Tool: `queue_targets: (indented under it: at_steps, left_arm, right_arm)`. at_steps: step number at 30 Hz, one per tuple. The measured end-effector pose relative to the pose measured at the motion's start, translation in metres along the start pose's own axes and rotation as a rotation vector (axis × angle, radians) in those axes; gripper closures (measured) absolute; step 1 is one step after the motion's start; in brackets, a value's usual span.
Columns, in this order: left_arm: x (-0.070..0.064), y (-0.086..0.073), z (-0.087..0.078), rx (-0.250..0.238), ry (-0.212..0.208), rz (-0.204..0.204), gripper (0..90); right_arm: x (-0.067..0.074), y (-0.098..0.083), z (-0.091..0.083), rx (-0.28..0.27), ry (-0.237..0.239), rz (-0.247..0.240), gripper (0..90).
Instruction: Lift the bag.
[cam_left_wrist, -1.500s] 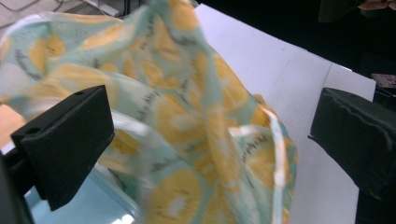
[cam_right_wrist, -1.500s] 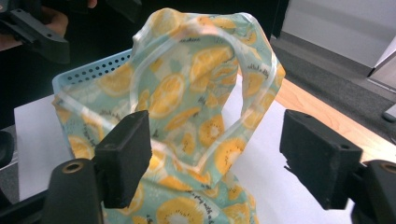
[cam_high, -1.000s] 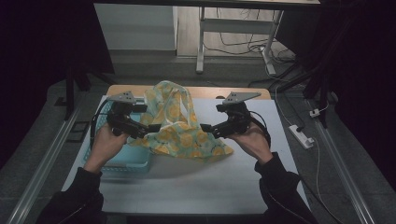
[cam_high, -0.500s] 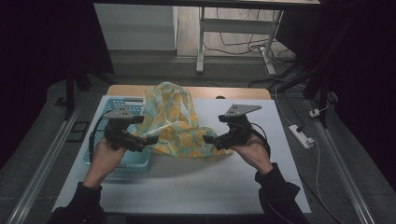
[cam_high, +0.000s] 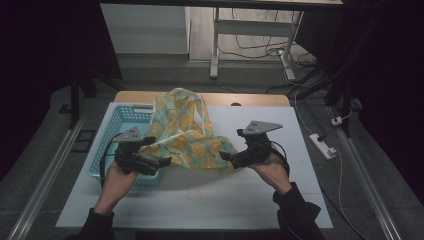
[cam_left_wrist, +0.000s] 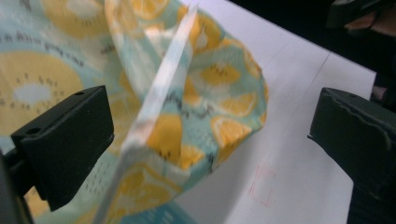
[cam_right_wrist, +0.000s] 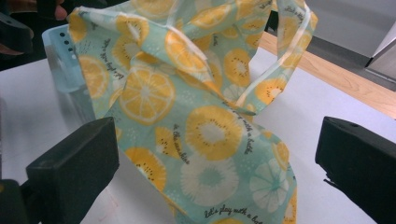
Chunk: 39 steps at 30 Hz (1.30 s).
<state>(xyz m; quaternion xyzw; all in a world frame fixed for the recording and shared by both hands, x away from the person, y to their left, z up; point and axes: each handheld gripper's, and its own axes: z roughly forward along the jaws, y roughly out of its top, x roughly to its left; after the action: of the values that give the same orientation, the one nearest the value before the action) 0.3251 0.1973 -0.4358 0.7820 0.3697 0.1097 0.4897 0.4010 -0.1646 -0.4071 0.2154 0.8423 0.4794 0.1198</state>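
— What lies nearest the person?

— Bare white table (cam_high: 200, 200) along the near edge, open between the forearms. Just beyond, the left tongs (cam_high: 162, 162) and right tongs (cam_high: 223, 156) face each other, both spread wide and holding nothing.

— And the cloth?

— The citrus-print fabric bag (cam_high: 187, 135) lies slumped between them, its left side draped over the blue basket (cam_high: 117, 122), its white-edged hem (cam_left_wrist: 159, 93) standing between the left jaws without being pinched.

— Farther off?

— The table's wooden far edge (cam_high: 250, 99), then grey floor with a white power strip (cam_high: 321, 146) to the right.
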Motion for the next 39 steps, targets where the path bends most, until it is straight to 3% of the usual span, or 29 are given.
queue_targets:
  at_steps: [14, 39]
  left_arm:
    - [-0.005, -0.029, -0.011, 0.018, 0.056, -0.027, 0.0]
    - [-0.011, -0.090, -0.067, -0.005, 0.140, -0.133, 0.0]
  right_arm:
    - [0.009, -0.018, -0.005, 0.015, -0.006, -0.020, 0.0]
    - [0.013, -0.057, -0.037, 0.044, -0.057, 0.020, 0.0]
